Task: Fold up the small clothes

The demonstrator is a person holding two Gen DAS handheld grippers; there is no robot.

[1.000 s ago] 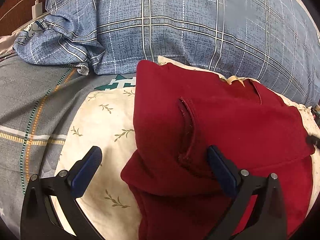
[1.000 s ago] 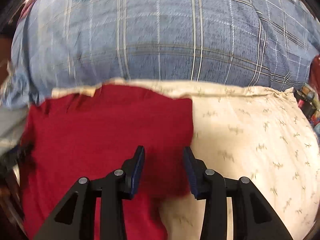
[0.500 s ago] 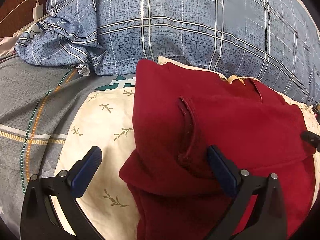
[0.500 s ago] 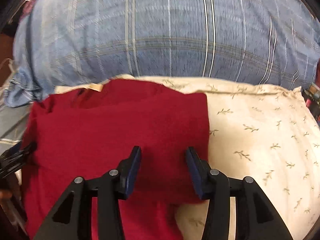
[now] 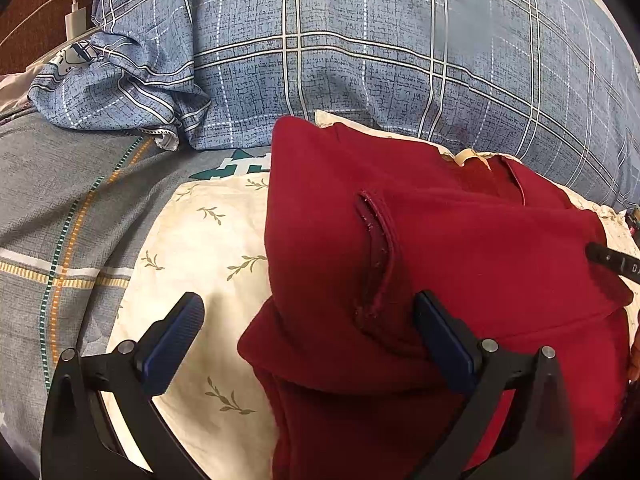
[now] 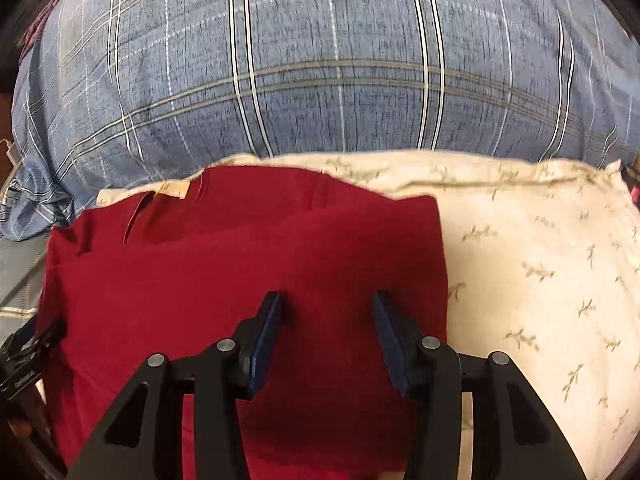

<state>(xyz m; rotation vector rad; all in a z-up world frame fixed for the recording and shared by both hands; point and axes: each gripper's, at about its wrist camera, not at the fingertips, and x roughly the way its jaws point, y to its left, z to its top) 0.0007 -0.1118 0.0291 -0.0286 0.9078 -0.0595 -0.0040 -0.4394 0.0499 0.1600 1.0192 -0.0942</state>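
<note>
A dark red shirt point(image 5: 460, 248) lies partly folded on a cream leaf-print pillow point(image 5: 200, 248); a sleeve is folded over its body. It also shows in the right wrist view point(image 6: 240, 272), on the same pillow point(image 6: 540, 260). My left gripper point(image 5: 308, 332) is wide open over the shirt's near left edge, its right finger point(image 5: 440, 336) against the cloth. My right gripper point(image 6: 328, 328) is open and empty, hovering over the shirt's right part. The tip of the right gripper shows at the right edge of the left wrist view point(image 5: 612, 260).
A large blue plaid pillow point(image 5: 400, 52) rises behind the shirt. A grey striped bedsheet point(image 5: 60, 208) lies to the left. A white charger and cable point(image 5: 74, 20) lie at the far left by the headboard.
My right gripper has moved left over the shirt and opened a little wider. The left gripper and the shirt have hardly moved.
</note>
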